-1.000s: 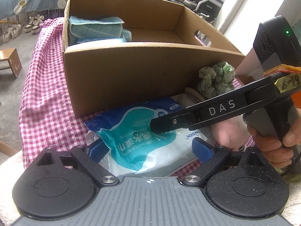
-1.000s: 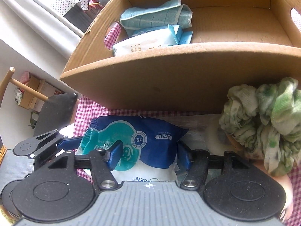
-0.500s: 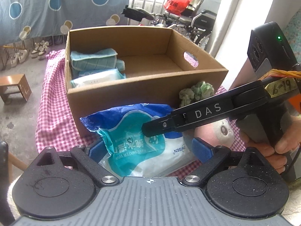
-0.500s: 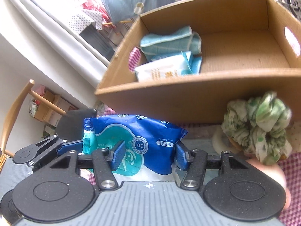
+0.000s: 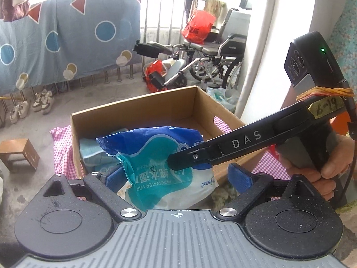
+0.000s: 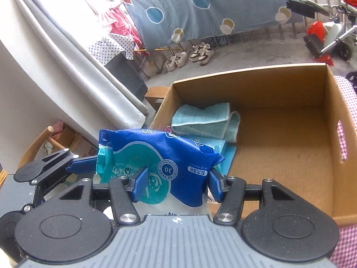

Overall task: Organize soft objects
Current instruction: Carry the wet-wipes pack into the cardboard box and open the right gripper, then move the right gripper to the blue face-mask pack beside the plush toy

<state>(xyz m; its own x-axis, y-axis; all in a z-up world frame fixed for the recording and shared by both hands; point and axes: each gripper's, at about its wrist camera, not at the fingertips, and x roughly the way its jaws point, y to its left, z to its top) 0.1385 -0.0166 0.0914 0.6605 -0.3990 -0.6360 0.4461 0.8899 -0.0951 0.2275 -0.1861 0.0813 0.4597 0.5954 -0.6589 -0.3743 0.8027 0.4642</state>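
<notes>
Wipes pack (image 5: 160, 165) sits between the left gripper (image 5: 176, 176) pads, though its right pad looks clear, so grip's unclear. Right wrist view: right gripper (image 6: 176, 184) pinches that pack above the cardboard box (image 6: 290, 156); lower it beside the folded towel (image 6: 205, 120) before letting go.

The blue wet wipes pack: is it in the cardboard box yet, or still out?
Still out. The wet wipes pack hangs in the air at the near edge of the cardboard box, pinched by the right gripper.
</notes>
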